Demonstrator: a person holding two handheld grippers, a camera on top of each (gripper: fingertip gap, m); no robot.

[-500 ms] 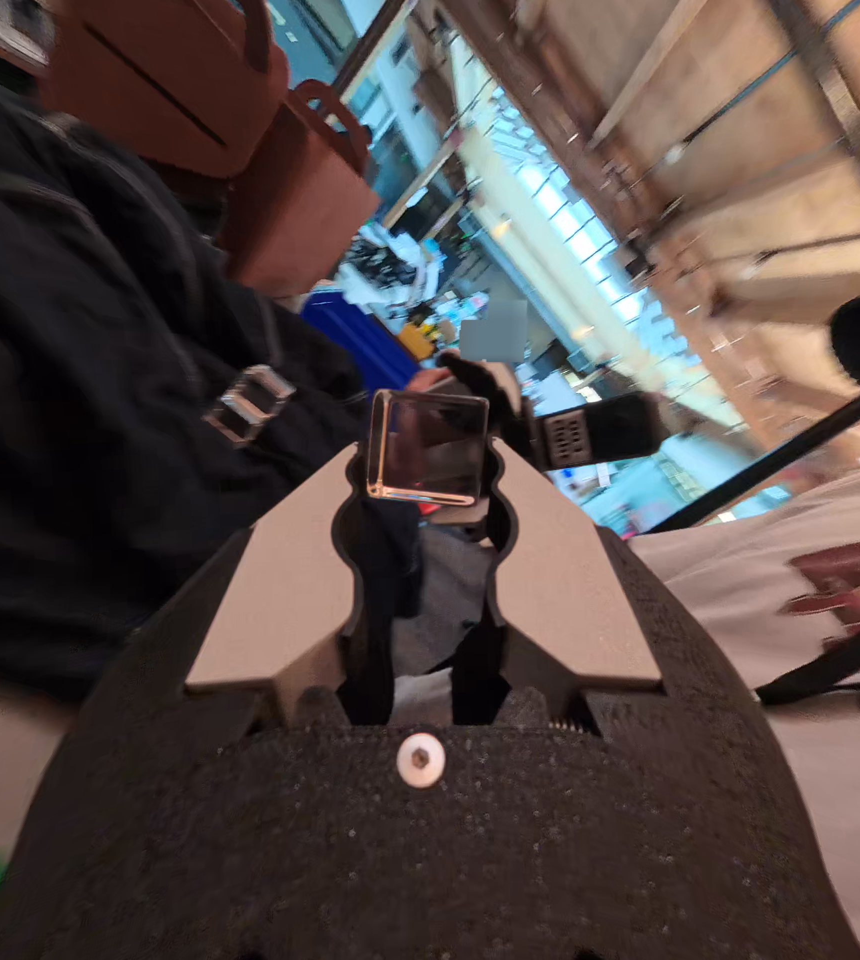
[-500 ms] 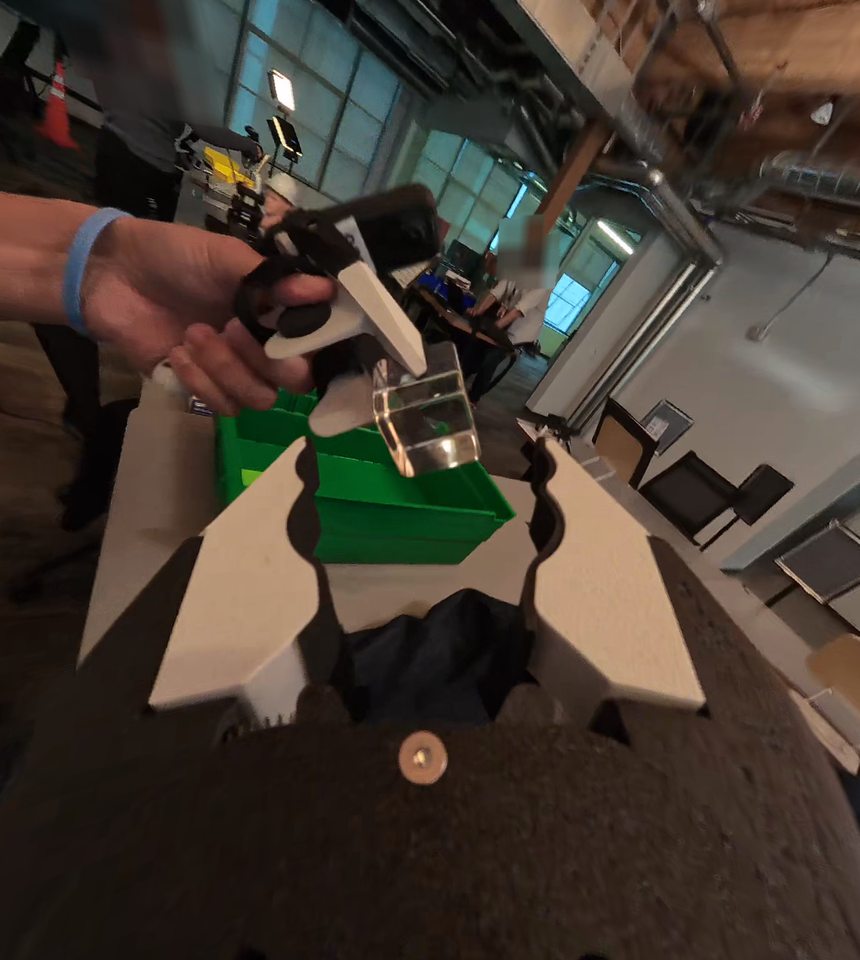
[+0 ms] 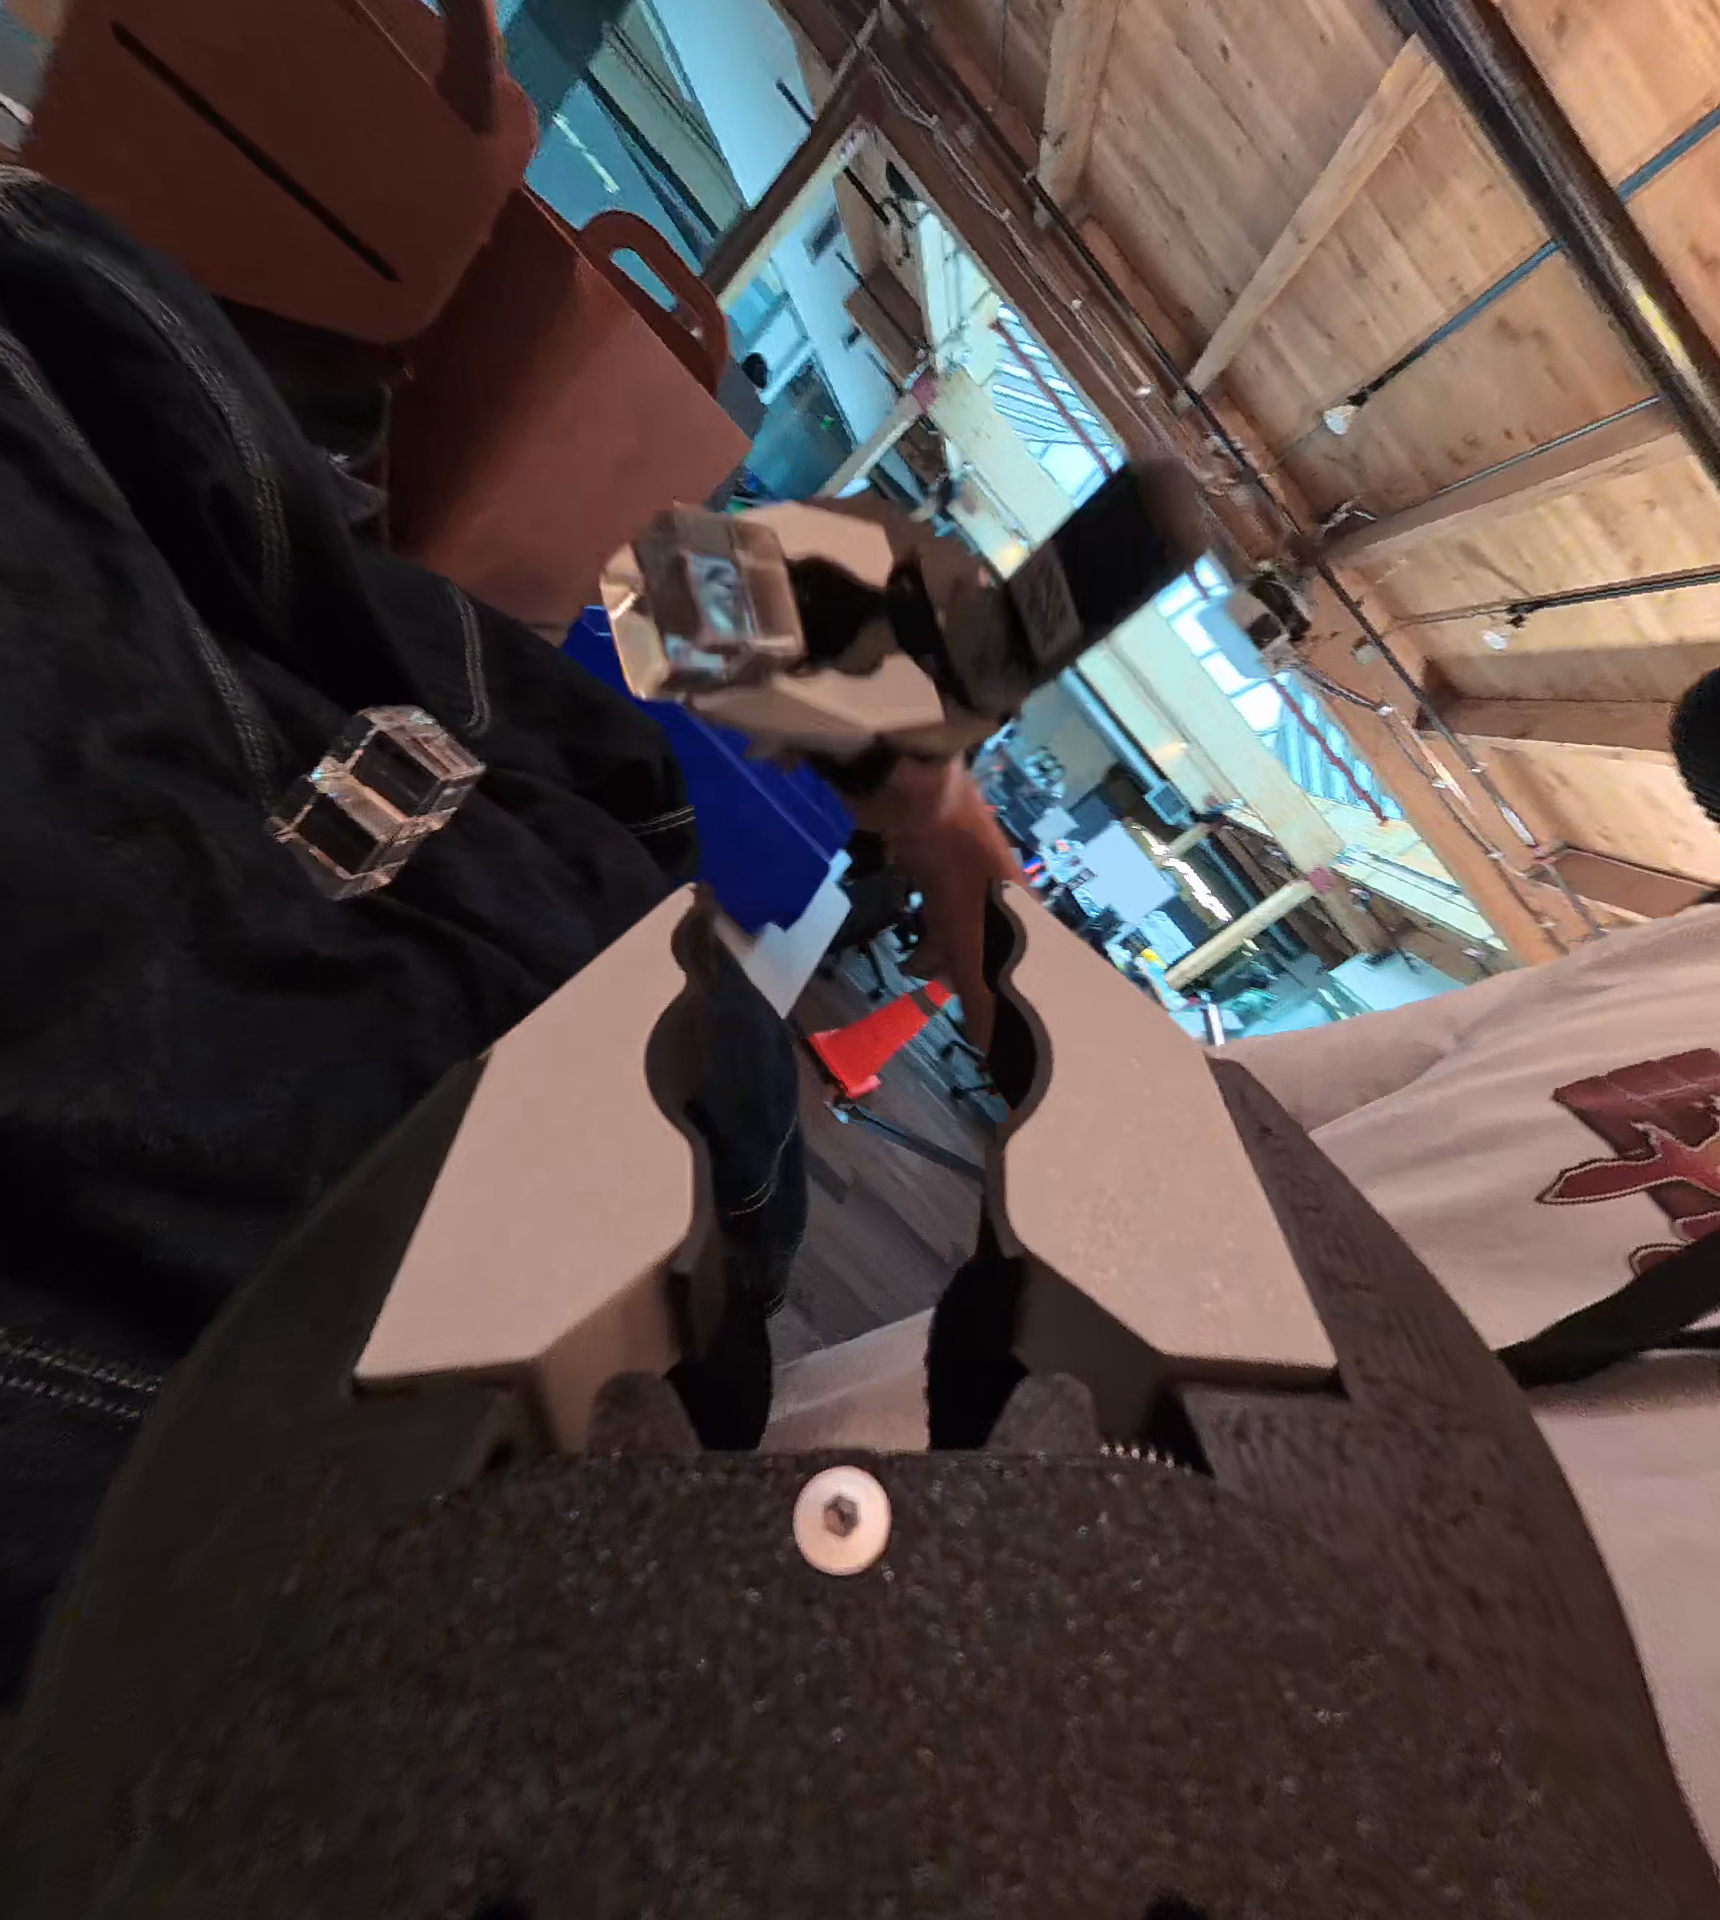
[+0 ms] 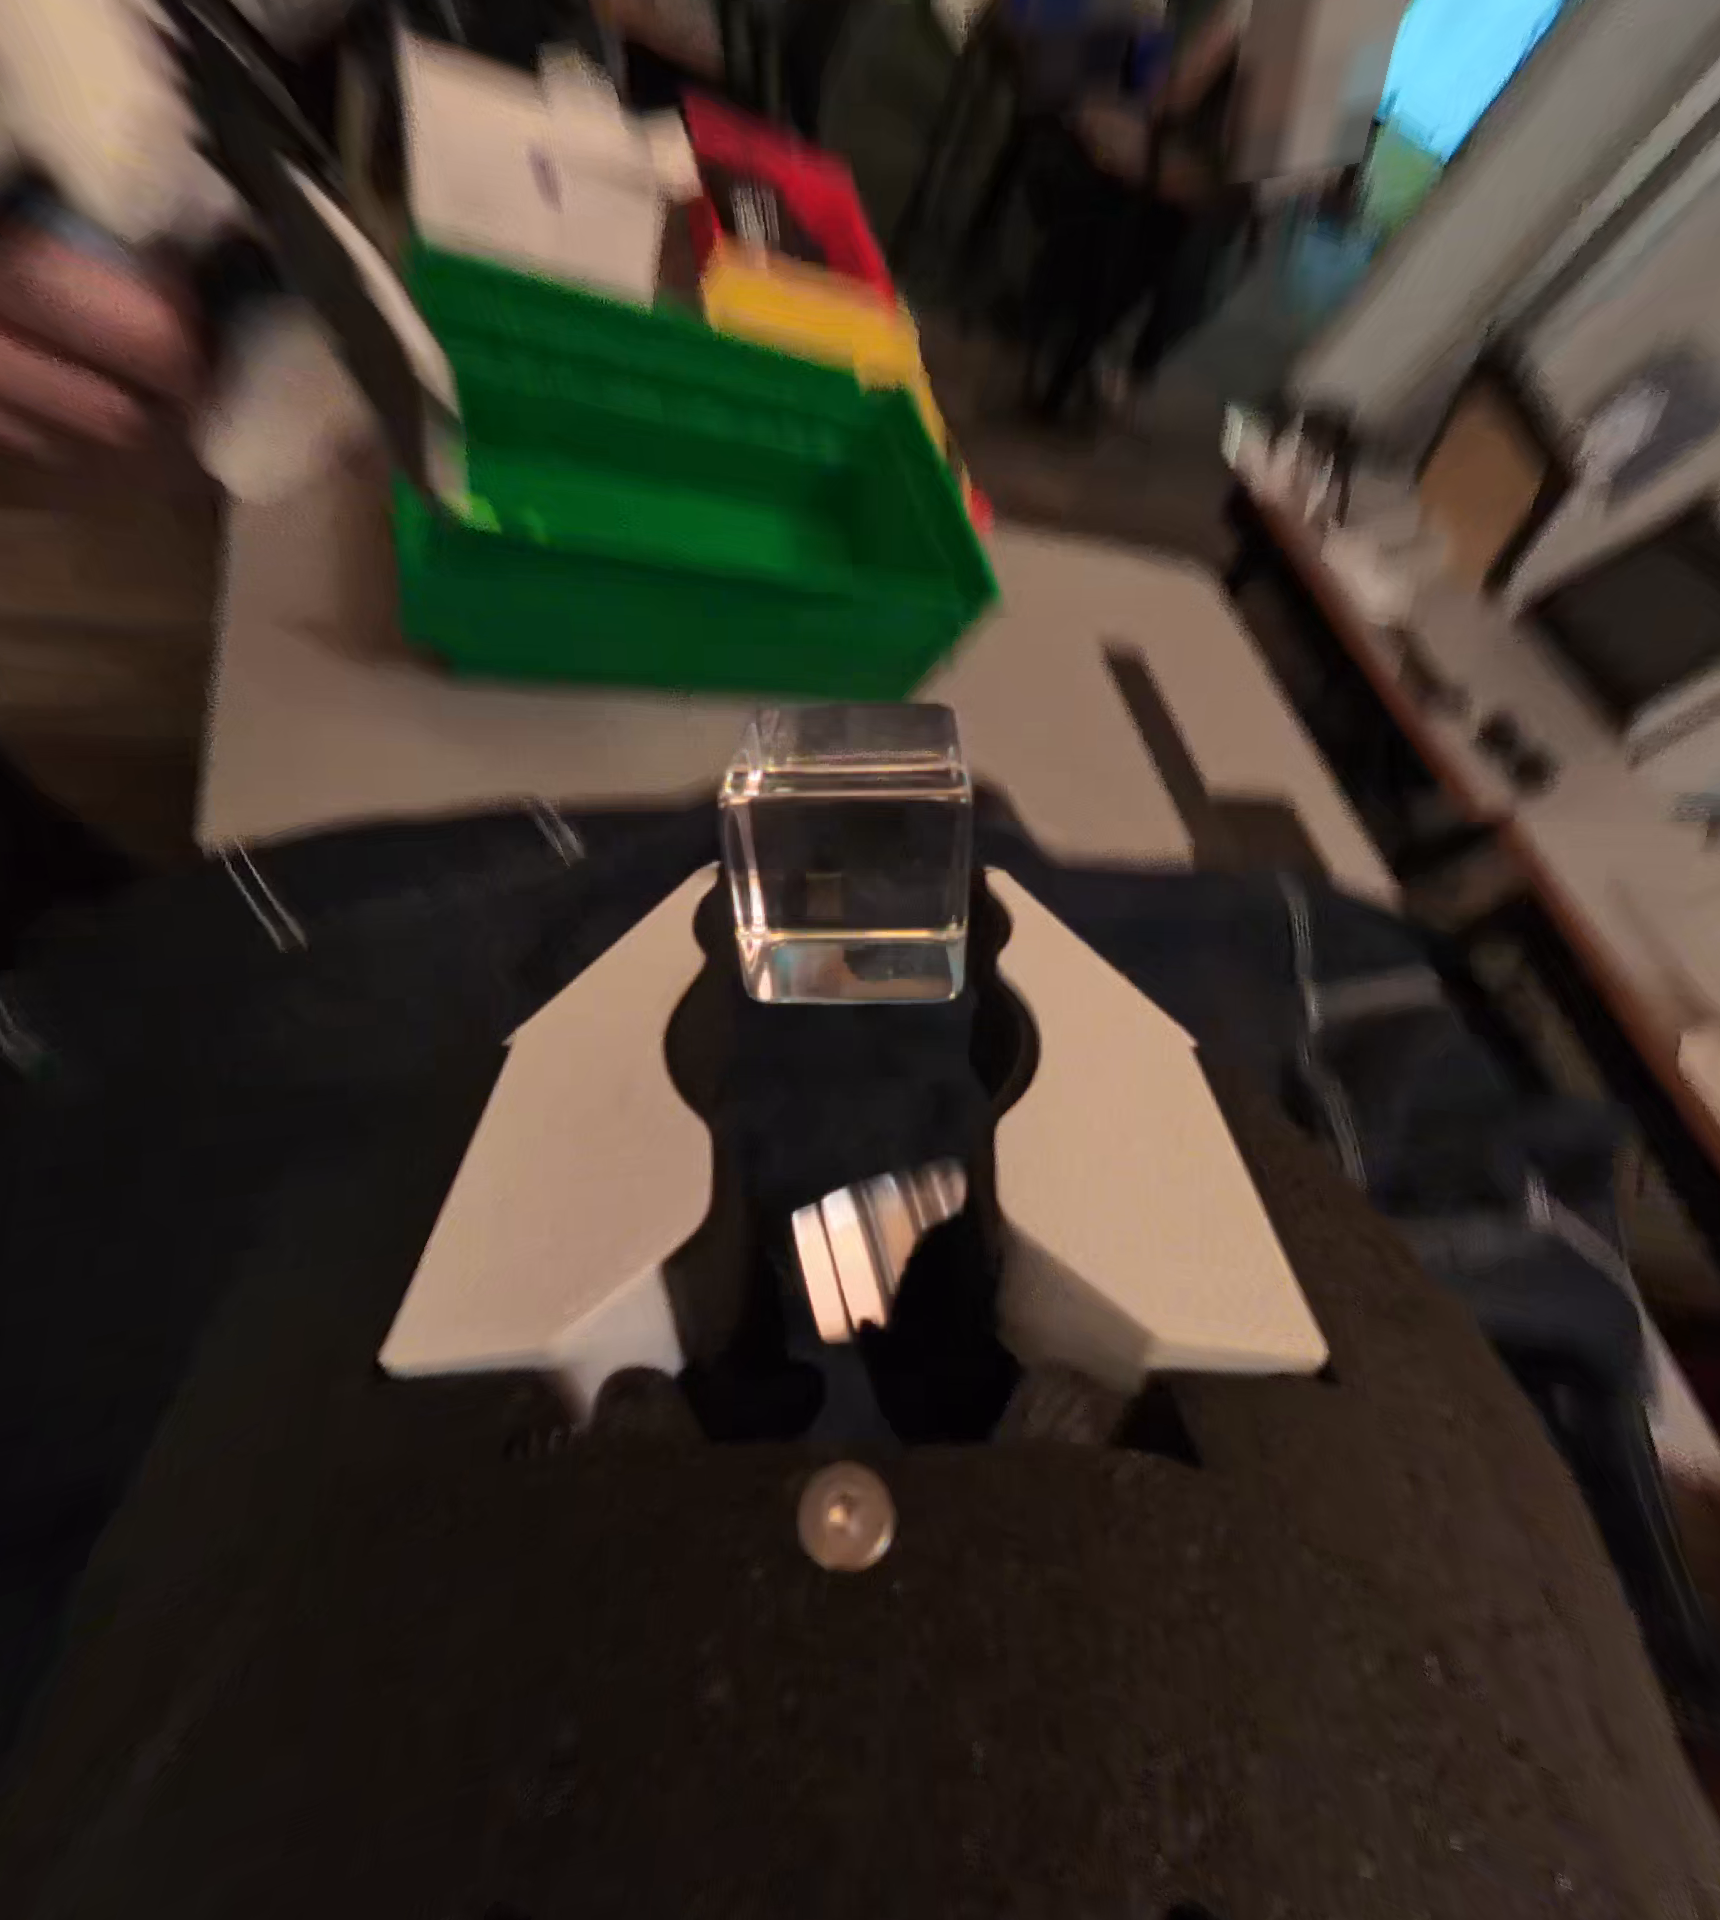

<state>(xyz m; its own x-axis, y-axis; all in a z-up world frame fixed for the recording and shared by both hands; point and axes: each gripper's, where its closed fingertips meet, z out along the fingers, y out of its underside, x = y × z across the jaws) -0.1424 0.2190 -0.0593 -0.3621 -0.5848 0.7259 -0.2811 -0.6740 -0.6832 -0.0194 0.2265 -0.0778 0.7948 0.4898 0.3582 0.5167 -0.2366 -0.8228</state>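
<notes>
**Clear cube clamped in the right gripper; left gripper parted and holding nothing**

Right wrist view: the right gripper (image 4: 851, 914) is closed on a clear cube (image 4: 848, 854), held between its two pale fingertips with the top of the cube standing above them. Behind it, heavily blurred, a green bin (image 4: 690, 499) sits on a pale table (image 4: 1064, 717). A dark cloth (image 4: 420, 935) lies on the table under the gripper. At the far left edge a blurred hand (image 4: 25, 343) shows, too smeared to tell what it holds.

Left wrist view: the left gripper (image 3: 840, 914) has its fingers apart, with only floor and background in the gap. This view alone shows a second clear cube (image 3: 373, 800), resting on dark fabric (image 3: 160, 675) to the left of the gripper. Farther off, the right gripper (image 3: 721, 623) appears from the front with the clear cube (image 3: 705, 613) pinched at its tips, just above a blue bin (image 3: 742, 790). Brown cardboard carriers (image 3: 482, 343) sit at upper left, and an orange cone (image 3: 877, 1034) stands on the floor beyond. A cream printed shirt (image 3: 1562, 1195) fills the right side.
</notes>
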